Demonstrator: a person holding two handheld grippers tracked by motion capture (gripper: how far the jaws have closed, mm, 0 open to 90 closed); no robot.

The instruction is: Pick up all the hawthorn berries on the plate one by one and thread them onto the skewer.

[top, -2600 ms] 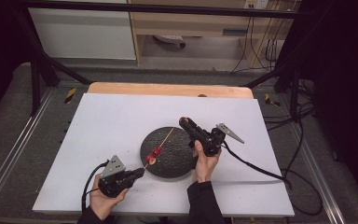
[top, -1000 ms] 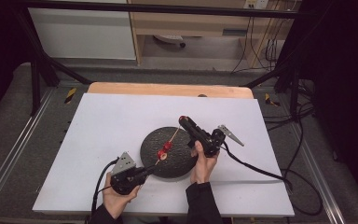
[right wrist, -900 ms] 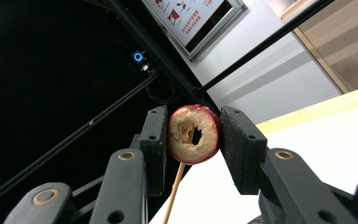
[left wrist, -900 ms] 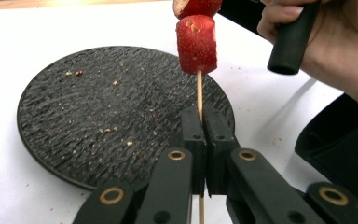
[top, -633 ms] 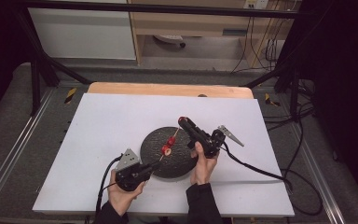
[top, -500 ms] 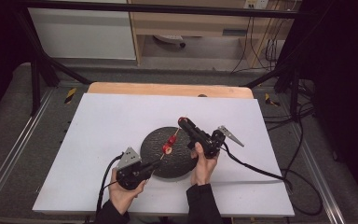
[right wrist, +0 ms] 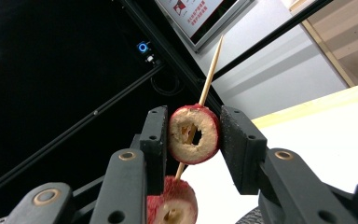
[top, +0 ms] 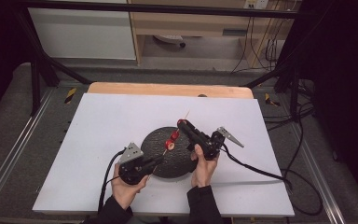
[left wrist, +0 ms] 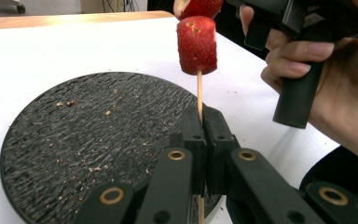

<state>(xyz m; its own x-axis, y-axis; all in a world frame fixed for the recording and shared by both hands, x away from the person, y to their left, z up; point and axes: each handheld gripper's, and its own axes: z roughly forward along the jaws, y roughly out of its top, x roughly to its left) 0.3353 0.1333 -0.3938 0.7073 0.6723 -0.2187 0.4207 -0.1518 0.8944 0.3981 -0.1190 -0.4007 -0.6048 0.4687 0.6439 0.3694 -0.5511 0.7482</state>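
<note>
Over the black round plate [top: 179, 161], near the front edge of the white table [top: 98, 121], a thin wooden skewer [left wrist: 199, 93] is held slanting upward. Its lower end is pinched by the left gripper [left wrist: 203, 123], whose jaws are closed tight on the stick. Higher up, a red fruit slice [right wrist: 194, 134] with a hollowed middle is clamped between the pads of the right gripper [right wrist: 194, 140], the skewer running through its hole. A second fruit piece [left wrist: 196, 45] is threaded lower on the stick, between the two grippers. Crumbs are scattered across the plate.
</note>
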